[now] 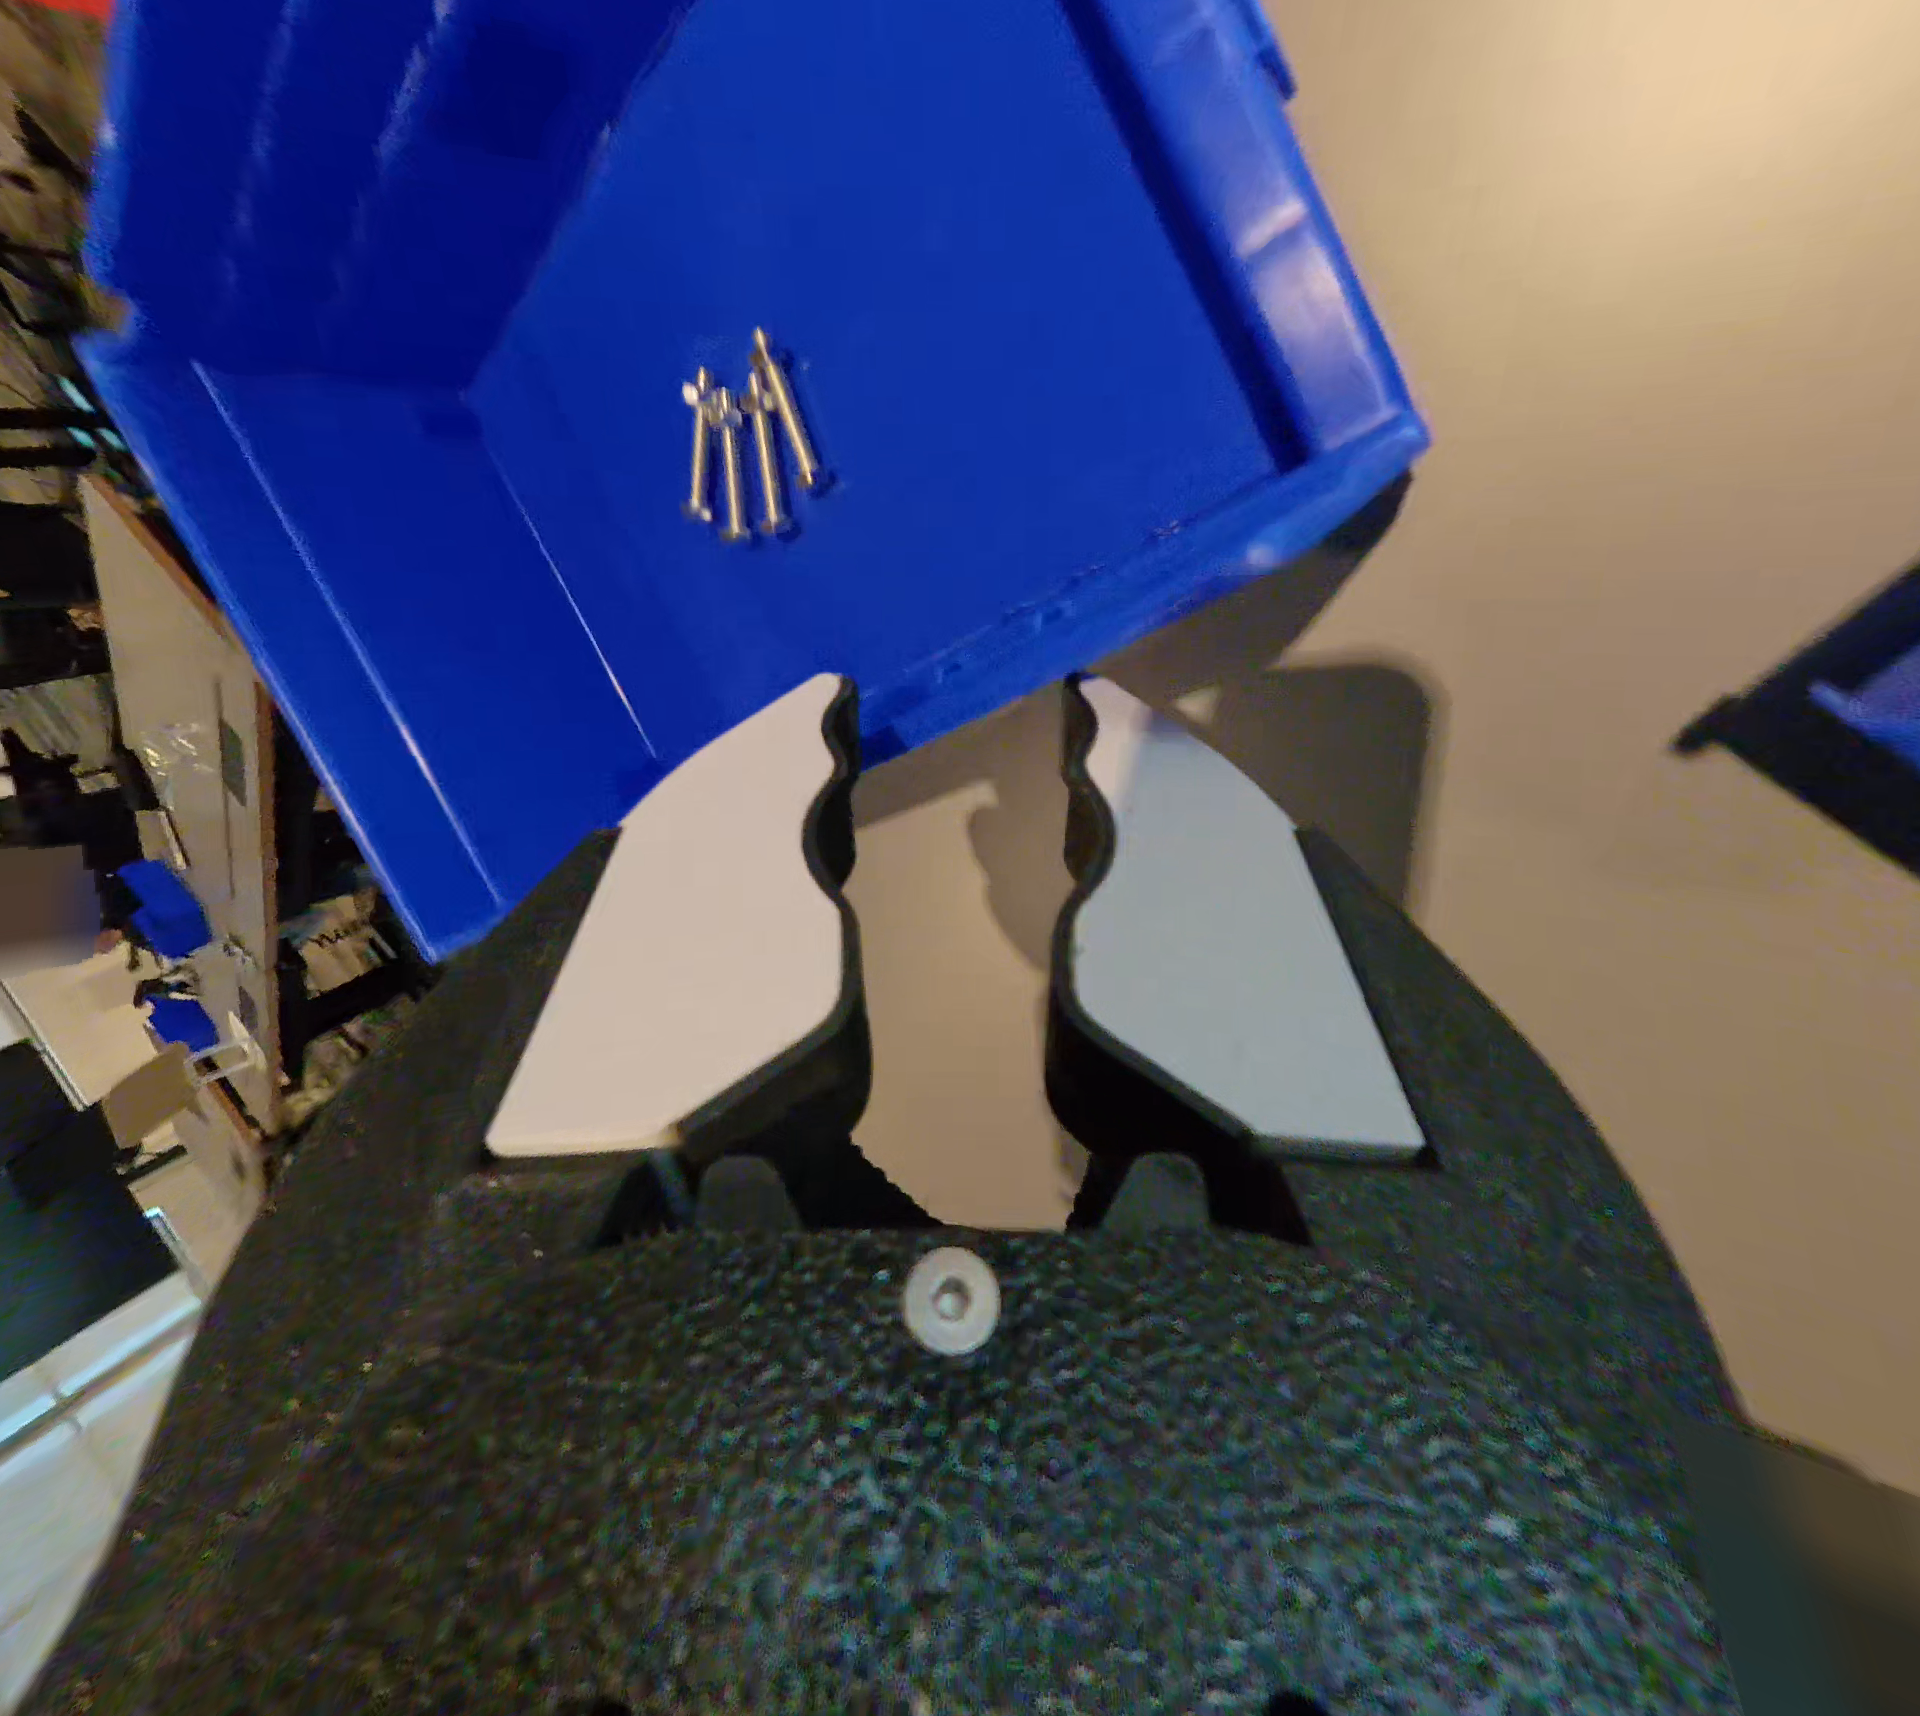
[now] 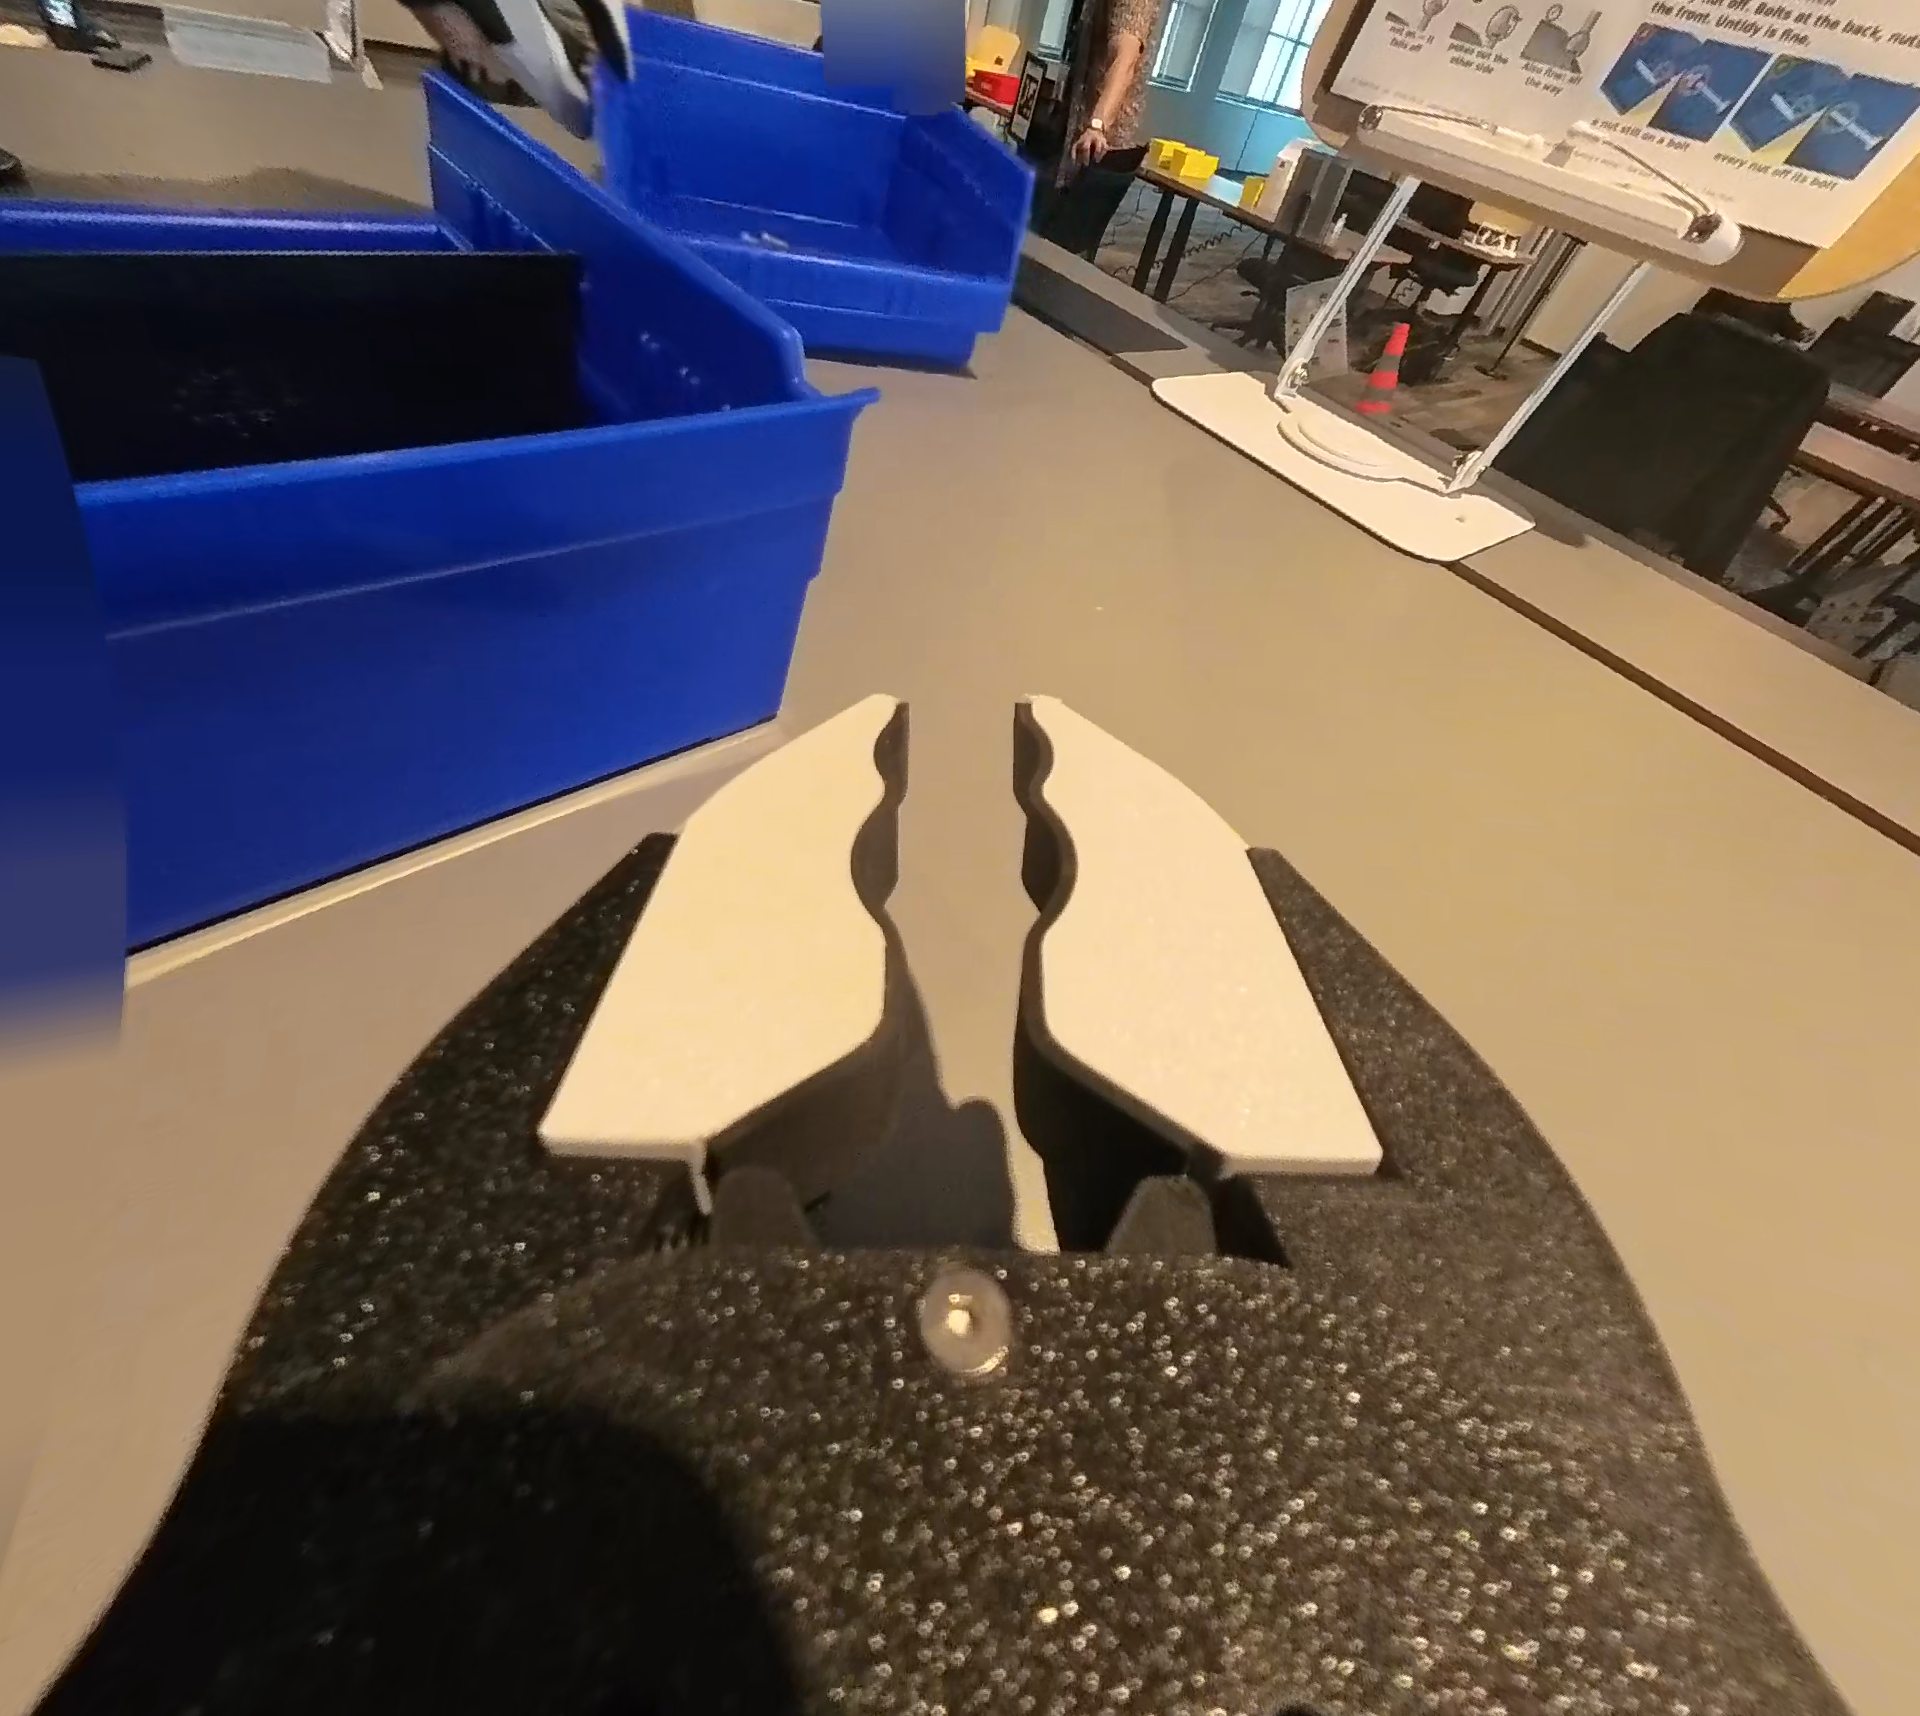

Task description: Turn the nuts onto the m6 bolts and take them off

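Observation:
In the left wrist view several silver bolts (image 1: 750, 445) with nuts near their far ends lie close together on the floor of a blue bin (image 1: 935, 232). My left gripper (image 1: 958, 692) is open and empty, hovering above the bin's near rim. In the right wrist view my right gripper (image 2: 961, 710) is open and empty, low over the grey table (image 2: 1195, 679). The left gripper (image 2: 540, 4) also shows far off at top left, above the farther blue bin (image 2: 821, 212), where small metal parts (image 2: 764, 238) lie. A nearer blue bin (image 2: 436, 586) stands left of my right gripper, its inside dark.
An instruction board on a white stand (image 2: 1340, 461) is at the table's right. A dark seam (image 2: 1662, 658) crosses the table there. A person (image 2: 1112, 87) stands beyond the table. Another blue bin's corner (image 1: 1839, 731) shows at the right of the left wrist view. The grippers' ends are close to 45 cm from one another.

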The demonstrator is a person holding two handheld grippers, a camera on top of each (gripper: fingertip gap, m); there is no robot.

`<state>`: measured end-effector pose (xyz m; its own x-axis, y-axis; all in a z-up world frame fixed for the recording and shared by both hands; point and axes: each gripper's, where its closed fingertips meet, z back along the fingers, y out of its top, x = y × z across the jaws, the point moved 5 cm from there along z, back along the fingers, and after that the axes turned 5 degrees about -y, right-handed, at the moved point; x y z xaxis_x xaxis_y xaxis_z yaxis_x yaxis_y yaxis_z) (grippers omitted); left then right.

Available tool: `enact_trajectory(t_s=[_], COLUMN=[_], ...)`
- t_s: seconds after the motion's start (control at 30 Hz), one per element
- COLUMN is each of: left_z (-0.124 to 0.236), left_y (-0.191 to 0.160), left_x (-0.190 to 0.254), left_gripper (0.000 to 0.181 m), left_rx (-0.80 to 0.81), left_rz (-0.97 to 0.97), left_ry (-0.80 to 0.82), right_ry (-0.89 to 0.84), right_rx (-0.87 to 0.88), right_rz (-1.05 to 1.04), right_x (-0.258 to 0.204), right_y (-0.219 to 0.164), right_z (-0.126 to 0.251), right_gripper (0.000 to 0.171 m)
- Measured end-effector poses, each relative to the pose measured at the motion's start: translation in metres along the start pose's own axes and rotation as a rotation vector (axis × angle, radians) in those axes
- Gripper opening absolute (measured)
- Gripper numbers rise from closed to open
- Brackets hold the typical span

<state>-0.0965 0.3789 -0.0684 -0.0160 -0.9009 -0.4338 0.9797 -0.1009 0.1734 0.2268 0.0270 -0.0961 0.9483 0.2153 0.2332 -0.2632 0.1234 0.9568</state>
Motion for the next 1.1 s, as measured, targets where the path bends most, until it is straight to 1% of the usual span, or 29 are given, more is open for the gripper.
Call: enact_trajectory(t_s=[0.1,0.23,0.3,0.37,0.4,0.43,0.53,0.67,0.73,0.83,0.9,1.0,1.03,1.1], left_z=[0.006,0.015,0.019,0.022,0.023,0.024,0.035,0.058,0.065,0.072,0.08,0.083,0.079,0.064], left_y=[-0.029,-0.064,-0.079,-0.095,-0.102,-0.107,-0.12,-0.116,-0.116,-0.121,-0.117,-0.112,-0.114,-0.121], left_x=[0.001,0.003,0.004,0.005,0.004,0.003,0.003,0.017,0.023,0.031,0.03,0.029,0.03,0.032], left_gripper=[0.04,0.044,0.045,0.052,0.053,0.055,0.061,0.06,0.059,0.06,0.06,0.06,0.06,0.062], left_rx=[-0.053,-0.068,-0.075,-0.096,-0.09,-0.073,-0.022,0.193,0.263,0.305,0.421,0.62,0.636,0.575], left_rz=[0.038,0.006,-0.075,-0.197,-0.232,-0.225,-0.138,0.043,0.12,0.241,0.426,0.786,0.864,0.953], left_ry=[-0.041,-0.078,-0.095,-0.101,-0.096,-0.1,-0.113,-0.114,-0.076,-0.003,0.07,0.133,0.159,0.234], right_ry=[0.002,0.004,0.005,0.007,0.007,0.007,0.007,0.007,0.007,0.008,0.008,0.004,0.003,0.004], right_rx=[-0.002,-0.004,-0.006,-0.009,-0.01,-0.01,-0.011,-0.014,-0.017,-0.022,-0.025,-0.03,-0.032,-0.035], right_rz=[-0.002,-0.002,0.0,0.003,0.004,0.006,0.009,0.011,0.012,0.016,0.021,0.024,0.025,0.028], right_x=[0.0,0.0,0.0,-0.001,-0.001,-0.001,-0.001,-0.001,-0.001,-0.002,-0.002,-0.002,-0.002,-0.003], right_y=[0.0,0.0,0.0,-0.001,-0.001,-0.001,-0.001,-0.001,-0.001,-0.002,-0.002,-0.002,-0.002,-0.003], right_z=[0.0,0.0,-0.001,-0.001,-0.001,-0.001,-0.001,-0.002,-0.002,-0.003,-0.003,-0.004,-0.004,-0.004], right_gripper=[0.019,0.019,0.019,0.019,0.019,0.019,0.019,0.018,0.018,0.018,0.018,0.018,0.018,0.018])
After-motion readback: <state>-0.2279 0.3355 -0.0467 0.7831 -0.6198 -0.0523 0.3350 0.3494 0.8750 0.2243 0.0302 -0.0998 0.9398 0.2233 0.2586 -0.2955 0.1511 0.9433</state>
